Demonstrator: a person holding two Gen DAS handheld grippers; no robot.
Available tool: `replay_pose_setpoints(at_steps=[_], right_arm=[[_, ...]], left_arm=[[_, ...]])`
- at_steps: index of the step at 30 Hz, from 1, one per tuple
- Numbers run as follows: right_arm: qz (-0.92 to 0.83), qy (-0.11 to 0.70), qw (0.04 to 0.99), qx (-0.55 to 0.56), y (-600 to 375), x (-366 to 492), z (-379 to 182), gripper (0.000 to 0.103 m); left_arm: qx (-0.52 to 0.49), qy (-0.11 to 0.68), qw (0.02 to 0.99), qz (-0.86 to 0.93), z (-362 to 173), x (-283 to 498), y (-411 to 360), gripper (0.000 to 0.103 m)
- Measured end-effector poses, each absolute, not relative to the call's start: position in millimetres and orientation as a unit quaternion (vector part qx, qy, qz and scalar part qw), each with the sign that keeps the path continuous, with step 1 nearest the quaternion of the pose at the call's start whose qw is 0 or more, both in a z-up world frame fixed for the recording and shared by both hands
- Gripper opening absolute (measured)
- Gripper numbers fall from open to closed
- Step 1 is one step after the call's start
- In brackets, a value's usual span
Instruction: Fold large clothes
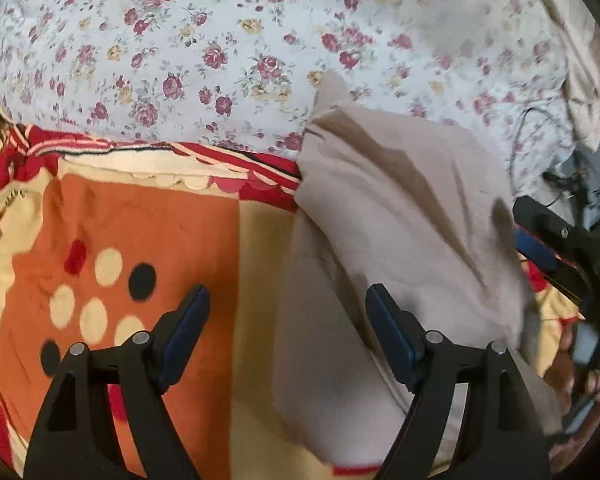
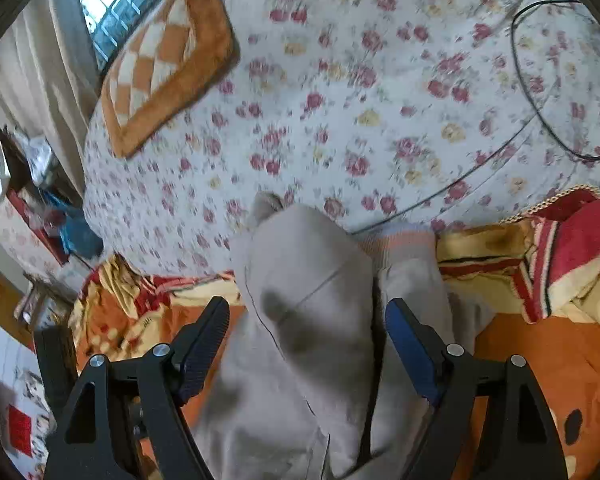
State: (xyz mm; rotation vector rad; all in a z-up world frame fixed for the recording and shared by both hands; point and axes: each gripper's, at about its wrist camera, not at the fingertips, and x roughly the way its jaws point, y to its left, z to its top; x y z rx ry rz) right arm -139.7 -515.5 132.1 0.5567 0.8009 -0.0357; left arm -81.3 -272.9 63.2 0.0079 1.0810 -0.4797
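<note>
Though unlabelled, beige garment (image 1: 400, 208) between spread fingers (image 2: 410, 344)

Garment (image 1: 400, 216) lower centre of both views: beige matt woven cloth, soft creases, stitched seam in right view. Blanket (image 1: 140, 240) lower left: fuzzy fleece-like pile, matt; sheet (image 1: 220, 40) across top: thin printed floral cotton-like cloth, matt. Cushion (image 2: 164, 56) upper left of right view: plush nap; left gripper (image 1: 288, 308) and right gripper (image 2: 307, 318): black matt plastic, blue ribbed pads, shiny metal pins.
</note>
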Motion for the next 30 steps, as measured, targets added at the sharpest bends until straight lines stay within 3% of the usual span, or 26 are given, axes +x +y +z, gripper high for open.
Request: replay_pose_setpoints(at_steps=[4,5,6,7,12,18,21,22,23,28,30], right_arm=[[-0.022,0.41,0.874,0.26,-514,-124,110,0.082],[-0.024,0.405,0.877,0.257,-515,-123,107,0.072],[-0.028,0.396,0.882,0.255,-516,-124,107,0.056],[-0.03,0.393,0.883,0.253,-518,-126,107,0.004],[-0.079,0.356,0.895,0.258,-539,-152,112,0.002],[-0.115,0.403,0.84,0.345,-580,-165,58,0.005],[-0.109,0.386,0.849,0.343,-576,-191,92,0.038],[-0.1,0.382,0.855,0.335,-571,-199,104,0.061],[-0.088,0.38,0.863,0.321,-562,-209,117,0.073],[-0.032,0.424,0.856,0.295,-518,-219,119,0.072],[-0.021,0.459,0.833,0.307,-510,-215,94,0.043]], left_arm=[[0.025,0.525,0.821,-0.221,50,-73,-287,0.08],[0.027,0.528,0.82,-0.221,48,-73,-290,0.08],[0.027,0.53,0.818,-0.221,46,-73,-291,0.08],[0.027,0.532,0.817,-0.221,45,-74,-292,0.08],[0.023,0.521,0.821,-0.233,42,-85,-293,0.082],[0.02,0.533,0.81,-0.244,37,-96,-282,0.083],[0.05,0.508,0.826,-0.24,50,-102,-271,0.083],[0.053,0.502,0.829,-0.239,53,-104,-269,0.083],[0.052,0.501,0.83,-0.24,54,-105,-267,0.083],[0.042,0.512,0.823,-0.243,50,-114,-265,0.083],[0.04,0.514,0.822,-0.242,52,-117,-262,0.083]])
